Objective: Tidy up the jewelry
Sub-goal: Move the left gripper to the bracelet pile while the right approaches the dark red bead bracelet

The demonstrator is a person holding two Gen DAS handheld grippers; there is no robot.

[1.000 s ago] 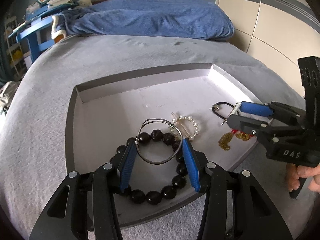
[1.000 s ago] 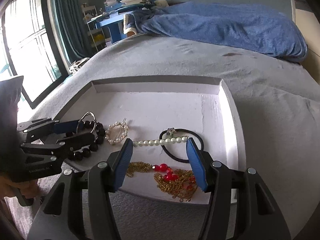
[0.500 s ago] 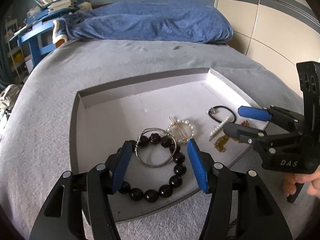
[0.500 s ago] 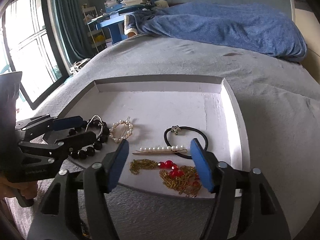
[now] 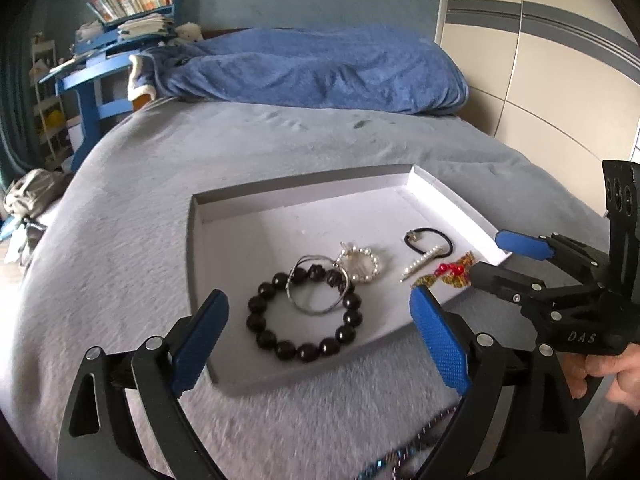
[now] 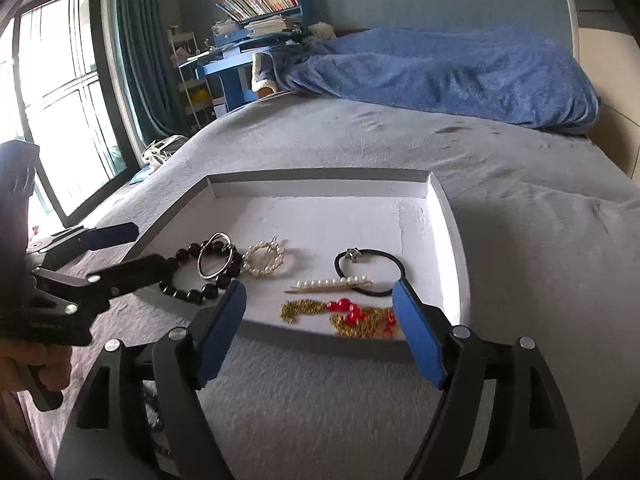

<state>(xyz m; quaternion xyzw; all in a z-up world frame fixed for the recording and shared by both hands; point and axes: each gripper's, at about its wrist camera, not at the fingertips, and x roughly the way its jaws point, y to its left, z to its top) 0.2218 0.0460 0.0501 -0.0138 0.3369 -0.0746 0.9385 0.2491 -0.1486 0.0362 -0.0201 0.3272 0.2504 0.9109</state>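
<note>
My left gripper (image 5: 316,344) is spread wide w/ nothing in it, hovering at the near edge of the white tray (image 5: 304,196) on the grey bed (image 5: 120,208). Right gripper (image 6: 320,332) also spread, empty, just before the tray's near rim. In the tray: black bead bracelet (image 5: 280,344) w/ a wire ring (image 5: 316,290) lying on it, pearl hoop clip (image 5: 360,266) beside, pearl hairpin (image 6: 332,283) touching the black hair tie (image 6: 372,272), gold chain w/ red beads (image 6: 352,316) nearest.

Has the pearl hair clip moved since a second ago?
Yes. The pearl hair clip was up between the right gripper fingers; now it lies on the tray floor, across the black hair tie.
</note>
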